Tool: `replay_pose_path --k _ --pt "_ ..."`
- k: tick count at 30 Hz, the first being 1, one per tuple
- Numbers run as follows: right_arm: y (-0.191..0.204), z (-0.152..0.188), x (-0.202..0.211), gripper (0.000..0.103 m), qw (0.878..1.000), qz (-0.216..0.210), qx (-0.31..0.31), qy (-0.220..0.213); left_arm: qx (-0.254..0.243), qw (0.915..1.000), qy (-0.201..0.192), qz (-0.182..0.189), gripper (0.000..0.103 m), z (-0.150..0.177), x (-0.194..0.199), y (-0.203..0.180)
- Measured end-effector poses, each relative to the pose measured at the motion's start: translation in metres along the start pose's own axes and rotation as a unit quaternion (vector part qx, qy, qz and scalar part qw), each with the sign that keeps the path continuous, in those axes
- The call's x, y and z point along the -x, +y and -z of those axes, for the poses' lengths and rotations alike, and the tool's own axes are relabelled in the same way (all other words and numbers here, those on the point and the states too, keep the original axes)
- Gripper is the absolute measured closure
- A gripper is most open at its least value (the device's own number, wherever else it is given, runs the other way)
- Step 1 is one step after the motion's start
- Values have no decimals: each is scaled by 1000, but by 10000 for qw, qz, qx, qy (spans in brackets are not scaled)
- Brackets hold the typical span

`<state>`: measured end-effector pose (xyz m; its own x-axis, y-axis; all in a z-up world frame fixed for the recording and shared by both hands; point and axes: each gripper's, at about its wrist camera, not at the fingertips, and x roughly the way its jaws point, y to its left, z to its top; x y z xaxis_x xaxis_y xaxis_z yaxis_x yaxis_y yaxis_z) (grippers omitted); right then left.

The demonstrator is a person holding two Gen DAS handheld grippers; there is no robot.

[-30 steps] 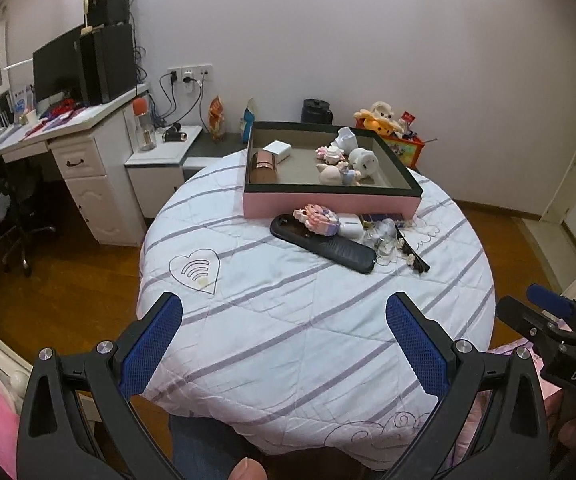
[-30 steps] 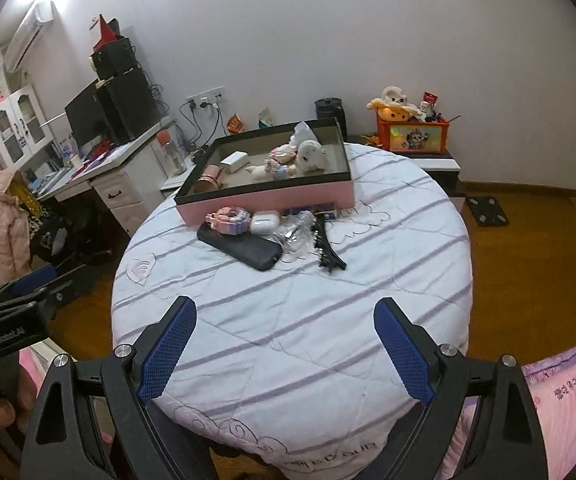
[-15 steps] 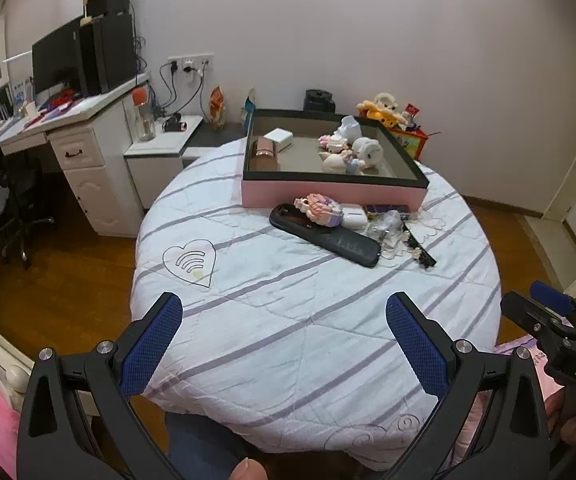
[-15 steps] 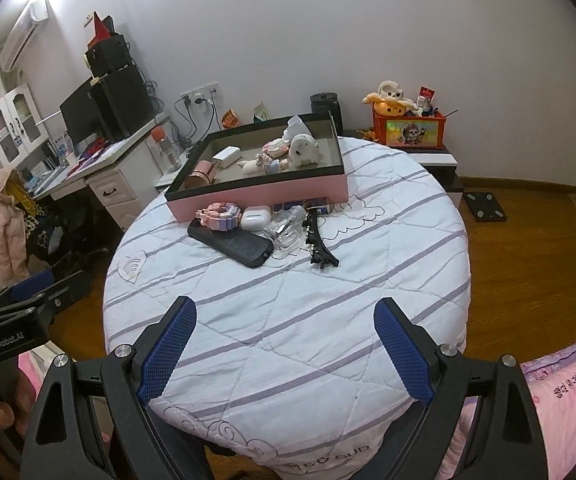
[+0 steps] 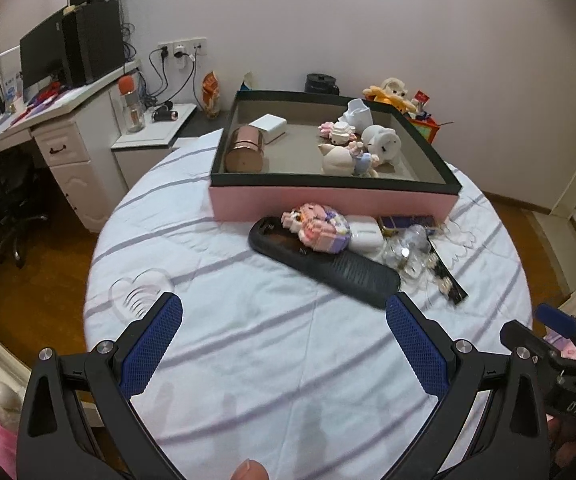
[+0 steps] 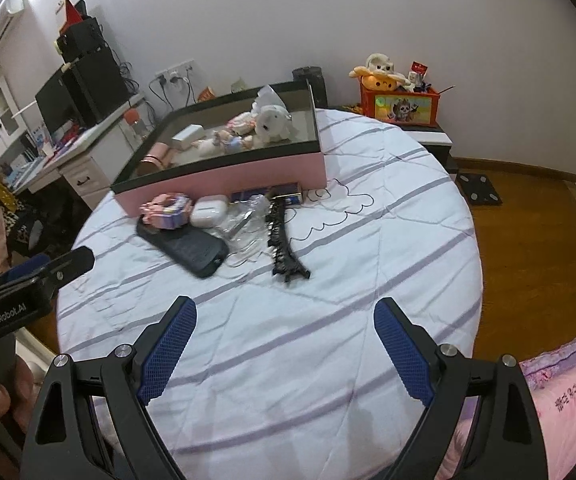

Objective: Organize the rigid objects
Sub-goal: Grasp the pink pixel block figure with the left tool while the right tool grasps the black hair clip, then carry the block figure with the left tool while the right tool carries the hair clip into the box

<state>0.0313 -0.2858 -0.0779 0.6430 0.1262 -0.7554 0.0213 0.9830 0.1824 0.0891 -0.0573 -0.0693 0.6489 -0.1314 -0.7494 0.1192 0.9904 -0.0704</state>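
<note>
1. A round table (image 5: pixel 271 360) under a white striped quilt fills the foreground of a bedroom, with a desk (image 5: pixel 53 116) off to the left and a toy crate (image 6: pixel 400 104) by the back wall.
2. Nearest the cameras, the left gripper (image 5: pixel 283 340) and right gripper (image 6: pixel 283 344) both hover over bare quilt with their jaws spread wide and nothing between the blue pads.
3. Compared with a second ago, the clutter and the box look larger and lower in both views, so both grippers have moved in towards the table. In my judgement this is the approach to a first pick; nothing loose has been lifted yet.
4. Next out lies the black remote (image 5: pixel 324 264), flat on the quilt. Its long axis runs diagonally, the near end towards the right pad of the left gripper and the far end towards the box.
5. Resting on its far end is a pink block figure (image 5: pixel 316 226), with a white earbud case (image 6: pixel 207 210) just beside it and some clear plastic wrapping (image 5: pixel 408 248).
6. A black Eiffel Tower model (image 6: pixel 281 244) lies on its side to the right, base towards the cameras and tip towards the box.
7. Farthest is the pink box (image 5: pixel 328 202), already holding a copper can (image 5: pixel 243 148), a small white box (image 5: pixel 267 124) and several figurines (image 5: pixel 360 148).
</note>
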Motion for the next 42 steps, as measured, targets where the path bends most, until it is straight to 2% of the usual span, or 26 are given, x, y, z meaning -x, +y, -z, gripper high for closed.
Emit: replay_pose_path --k 11,14,16,20,24,27,28,29,31,34,37,42 --pt "0 -23 -71 11 9982 181 437 380 -97 9994 274 -211 0 -26 -81 -13" --pt "-2 -25 -85 14 9976 203 475 457 -87 9990 347 -265 0 -31 -98 -13" --pt "-4 -26 -91 17 9975 188 459 495 -68 9993 351 -138 0 -33 -105 -14" --pt "-6 -29 -98 22 9974 193 500 484 -275 9990 282 -230 0 -35 -113 -22" --pt "-3 -33 -102 28 9970 244 592 429 -18 9996 277 -27 1 -37 -119 -13" --pt "1 -32 -104 37 9962 322 708 384 78 9997 222 40 10 -37 -120 -9" --pt "1 -32 -104 43 9962 328 724 354 79 9998 198 22 15 -36 -119 -8" --pt "1 -32 -103 46 9963 333 721 335 103 9998 185 -18 25 -35 -117 -4" --pt "1 -33 -102 64 9964 315 723 304 180 9997 135 -8 37 -32 -115 3" --pt "1 -32 -100 77 9968 277 684 308 400 9987 82 298 42 -29 -108 17" --pt "1 -31 -98 82 9973 245 612 327 280 9991 11 331 50 -25 -100 17" --pt "0 -28 -93 84 9982 134 466 359 318 9990 55 317 50 -16 -92 25"
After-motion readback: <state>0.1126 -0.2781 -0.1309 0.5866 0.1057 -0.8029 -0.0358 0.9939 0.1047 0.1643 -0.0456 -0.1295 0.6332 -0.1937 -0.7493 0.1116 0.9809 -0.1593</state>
